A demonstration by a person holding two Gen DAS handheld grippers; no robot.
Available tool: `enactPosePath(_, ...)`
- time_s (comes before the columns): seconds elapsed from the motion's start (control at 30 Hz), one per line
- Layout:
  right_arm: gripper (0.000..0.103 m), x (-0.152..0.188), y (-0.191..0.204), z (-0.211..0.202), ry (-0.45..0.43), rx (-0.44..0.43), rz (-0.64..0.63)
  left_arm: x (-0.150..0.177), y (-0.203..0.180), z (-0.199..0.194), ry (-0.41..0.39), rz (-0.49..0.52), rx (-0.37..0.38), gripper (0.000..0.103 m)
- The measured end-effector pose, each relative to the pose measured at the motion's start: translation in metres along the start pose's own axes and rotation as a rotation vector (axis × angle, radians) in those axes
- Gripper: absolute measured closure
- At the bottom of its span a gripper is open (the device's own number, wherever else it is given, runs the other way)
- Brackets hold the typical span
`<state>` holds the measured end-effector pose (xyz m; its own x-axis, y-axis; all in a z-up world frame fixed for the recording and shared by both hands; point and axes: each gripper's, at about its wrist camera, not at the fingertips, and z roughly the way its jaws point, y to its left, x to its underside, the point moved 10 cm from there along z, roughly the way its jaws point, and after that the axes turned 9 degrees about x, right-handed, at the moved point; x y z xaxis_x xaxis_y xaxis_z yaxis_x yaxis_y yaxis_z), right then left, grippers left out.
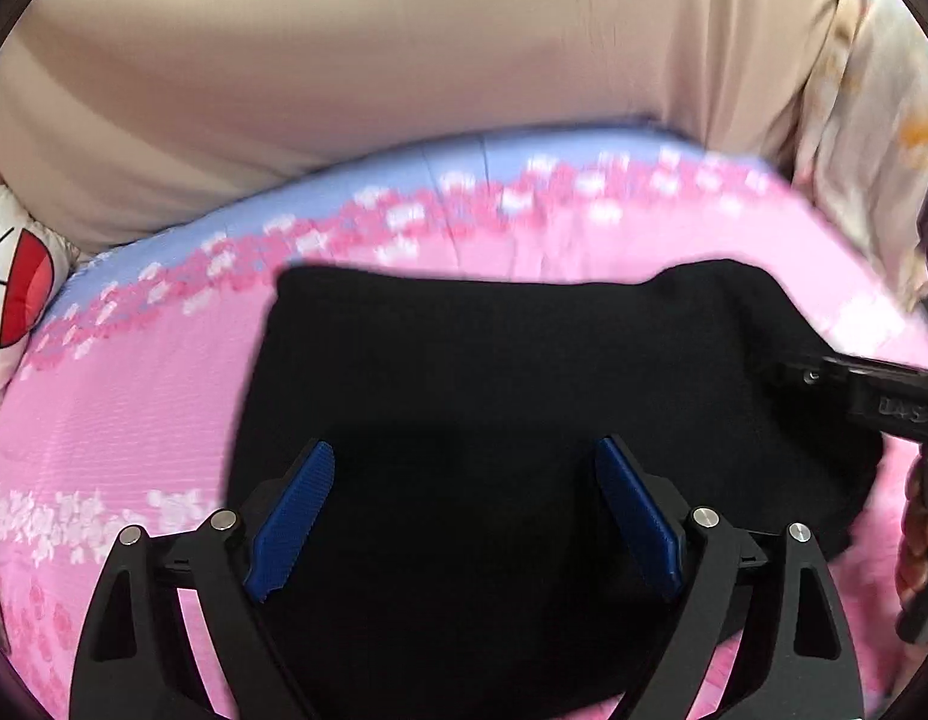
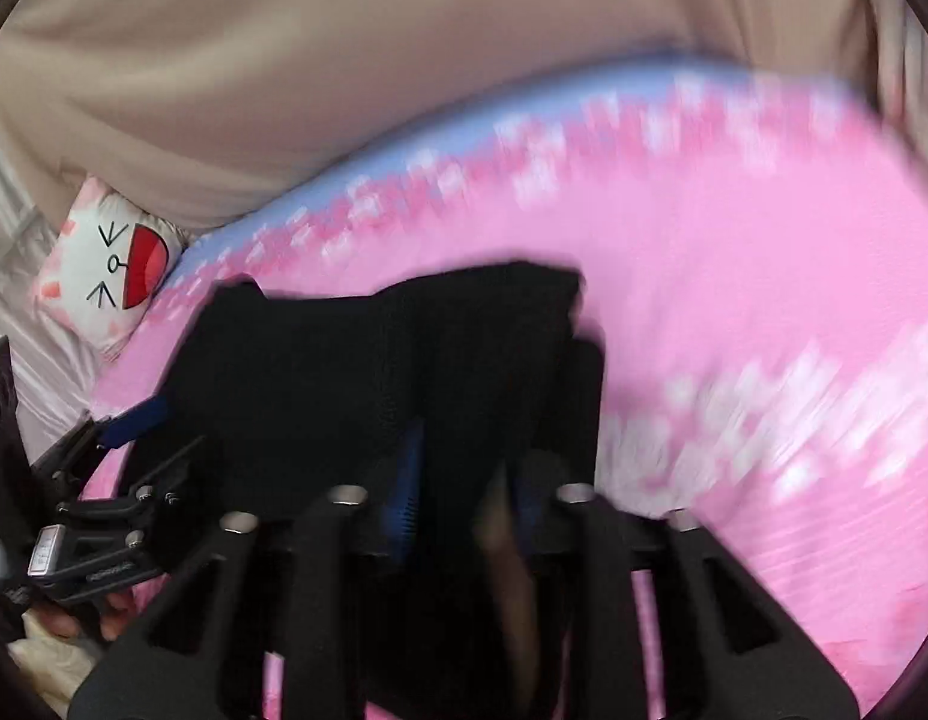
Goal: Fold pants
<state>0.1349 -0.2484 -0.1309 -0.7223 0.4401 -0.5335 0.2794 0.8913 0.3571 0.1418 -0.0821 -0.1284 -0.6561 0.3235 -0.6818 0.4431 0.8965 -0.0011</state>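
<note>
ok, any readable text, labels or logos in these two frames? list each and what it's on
No text reads cleanly.
Right gripper, left wrist view: raised lettering on its black body, too blurred to read.
Left gripper, right wrist view: small silver label and faint embossed lettering on its body, too small to read.
Pillow: a drawn cartoon face only, no words.
Black pants and pink bedsheet: no text visible.

The black pants are seen folded into a compact, roughly rectangular bundle, laid flat on the pink flowered bed sheet. One edge is lifted and bunched in the right wrist view, much blurred.
</note>
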Motion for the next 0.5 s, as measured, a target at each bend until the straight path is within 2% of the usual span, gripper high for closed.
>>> enactPosePath(0.03,0.070,0.000,-0.004,-0.006,-0.012,-0.061,0.066,0.002,-0.002,0.004,-0.003,0.037,-0.043,0.016)
enactPosePath(0.1,0.067,-0.002,-0.009,-0.024,-0.042,-0.078,0.105,0.001,-0.006,-0.003,-0.032,0.074,-0.070,0.017)
enactPosePath(0.17,0.067,-0.006,-0.015,-0.046,-0.106,-0.044,0.106,-0.002,-0.008,-0.012,-0.037,0.051,-0.026,0.017)
enactPosePath(0.23,0.067,-0.005,-0.020,-0.061,-0.131,-0.051,0.115,-0.006,-0.002,-0.015,-0.043,0.017,-0.010,0.017)
enactPosePath(0.4,0.068,0.001,-0.010,-0.070,-0.122,-0.083,0.058,-0.006,0.011,-0.007,-0.005,-0.015,-0.037,0.017)
enactPosePath(0.47,0.068,0.017,-0.008,-0.070,-0.105,-0.062,0.028,-0.006,0.011,-0.021,-0.028,-0.032,-0.016,0.017)
enactPosePath(0.5,0.068,0.030,-0.013,-0.068,-0.091,-0.007,0.001,-0.005,0.009,-0.027,-0.030,-0.035,0.001,0.017)
